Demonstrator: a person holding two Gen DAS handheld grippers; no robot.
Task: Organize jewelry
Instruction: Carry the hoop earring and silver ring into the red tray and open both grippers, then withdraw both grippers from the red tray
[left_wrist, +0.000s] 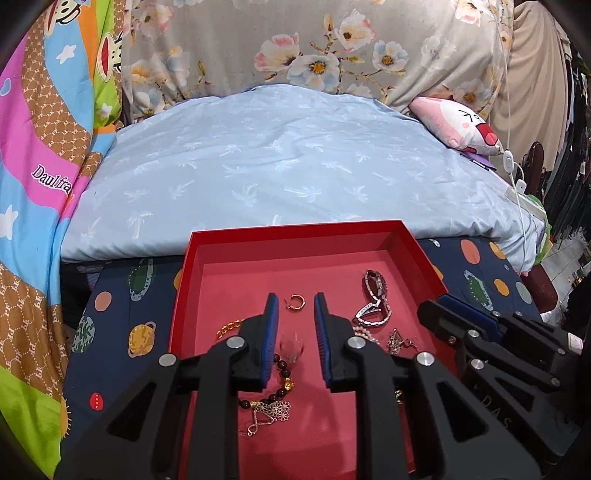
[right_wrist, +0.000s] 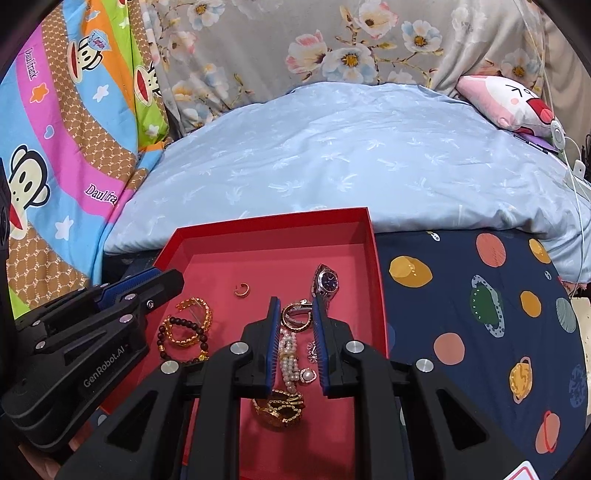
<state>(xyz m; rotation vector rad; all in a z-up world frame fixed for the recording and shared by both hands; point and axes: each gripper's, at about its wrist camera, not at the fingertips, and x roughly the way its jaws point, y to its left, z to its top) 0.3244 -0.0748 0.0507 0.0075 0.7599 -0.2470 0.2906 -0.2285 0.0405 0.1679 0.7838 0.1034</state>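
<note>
- Left gripper: jaws apart, holding nothing, poised over the red tray; a gold ear cuff lies just beyond its tips.
- Right gripper: jaws apart, empty, straddling a pearl bracelet on the tray floor.
- Nearby: silver watch, dark beaded bracelet, gold watch.
- Tray rests on planet-print bedding.

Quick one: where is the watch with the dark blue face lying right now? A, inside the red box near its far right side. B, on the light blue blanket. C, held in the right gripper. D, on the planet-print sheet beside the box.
A: the watch lies on the floor of the red box near its far right wall, beyond the open, empty right gripper.
</note>
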